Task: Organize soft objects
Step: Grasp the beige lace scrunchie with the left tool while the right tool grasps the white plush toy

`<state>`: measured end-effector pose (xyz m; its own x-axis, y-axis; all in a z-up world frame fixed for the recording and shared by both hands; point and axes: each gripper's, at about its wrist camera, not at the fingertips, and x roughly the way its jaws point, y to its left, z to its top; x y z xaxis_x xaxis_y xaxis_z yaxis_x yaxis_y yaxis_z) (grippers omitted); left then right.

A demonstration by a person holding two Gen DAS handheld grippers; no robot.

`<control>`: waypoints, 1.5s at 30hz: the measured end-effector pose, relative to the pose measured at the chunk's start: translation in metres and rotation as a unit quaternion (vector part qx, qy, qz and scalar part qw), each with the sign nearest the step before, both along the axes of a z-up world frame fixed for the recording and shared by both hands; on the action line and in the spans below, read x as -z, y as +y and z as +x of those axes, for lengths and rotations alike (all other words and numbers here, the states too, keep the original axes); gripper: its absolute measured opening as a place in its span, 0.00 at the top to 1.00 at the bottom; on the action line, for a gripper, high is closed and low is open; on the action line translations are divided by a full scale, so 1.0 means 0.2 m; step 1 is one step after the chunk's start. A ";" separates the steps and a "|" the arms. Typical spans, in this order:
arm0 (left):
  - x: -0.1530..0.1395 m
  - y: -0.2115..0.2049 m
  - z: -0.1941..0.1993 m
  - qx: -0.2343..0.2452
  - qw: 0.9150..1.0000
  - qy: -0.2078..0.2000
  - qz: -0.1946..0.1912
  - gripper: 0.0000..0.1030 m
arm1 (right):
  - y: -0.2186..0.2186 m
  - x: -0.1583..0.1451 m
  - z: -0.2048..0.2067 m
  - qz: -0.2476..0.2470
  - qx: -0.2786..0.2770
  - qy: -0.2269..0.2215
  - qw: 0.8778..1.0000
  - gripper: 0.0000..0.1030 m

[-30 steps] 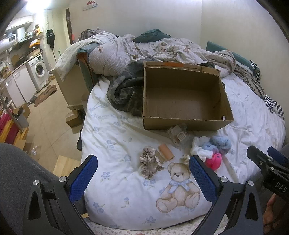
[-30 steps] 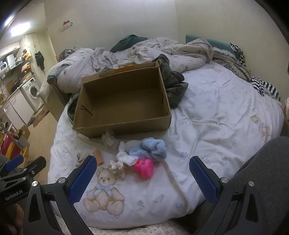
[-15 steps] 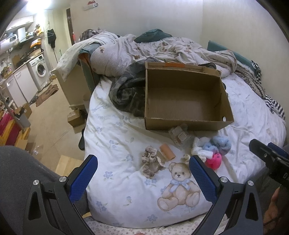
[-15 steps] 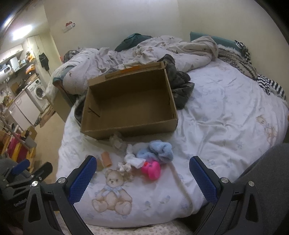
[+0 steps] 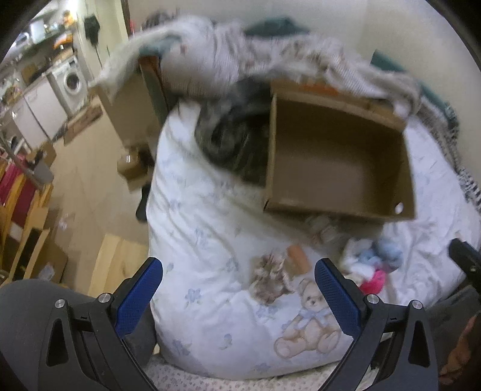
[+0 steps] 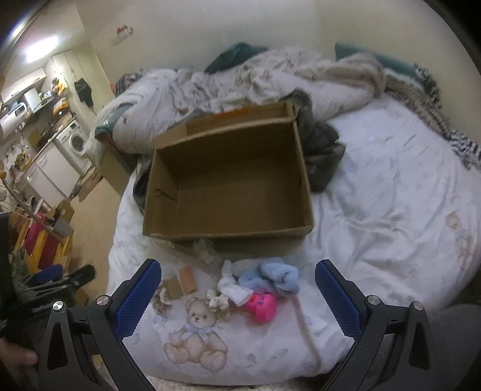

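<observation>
On the bed's near edge, just in front of the empty cardboard box: pink plush, blue fluffy piece, white cloth, beige scrunchie. Right gripper and left gripper hover, jaws wide, holding nothing. Advice: take one item at a time, pinch its bulk, not the bedsheet

Pretty lived-in bedroom here. Plain cream walls, and a bed covered in a white sheet with little blue flowers and teddy bear prints. Crumpled blankets are heaped up at the far end against the wall. Off to the left there's tan floor, a washing machine next to white cabinets, and a bright ceiling light overhead.
</observation>
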<state>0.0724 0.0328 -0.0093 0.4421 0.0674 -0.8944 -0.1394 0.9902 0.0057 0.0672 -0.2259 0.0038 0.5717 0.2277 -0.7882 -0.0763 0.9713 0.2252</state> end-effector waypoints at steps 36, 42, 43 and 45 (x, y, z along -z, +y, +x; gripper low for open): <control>0.31 0.04 0.12 0.012 0.990 0.083 -0.110 0.97 | -0.13 0.74 0.26 0.244 0.025 0.281 0.928 0.51; 0.32 0.00 0.12 0.021 0.992 0.076 -0.099 0.97 | -0.06 0.86 0.28 0.248 0.051 0.307 0.918 0.59; 0.33 -0.01 0.13 0.021 0.992 0.075 -0.097 0.97 | -0.04 0.87 0.29 0.246 0.051 0.305 0.919 0.62; 0.33 -0.03 0.14 0.024 0.992 0.074 -0.094 0.97 | -0.02 0.88 0.30 0.241 0.055 0.300 0.921 0.70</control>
<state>0.1010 0.0278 -0.0753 0.3031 -0.1253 -0.9447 -0.1041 0.9810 -0.1635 0.1267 -0.2303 -0.1720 0.1062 0.6009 -0.7922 0.2947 0.7419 0.6023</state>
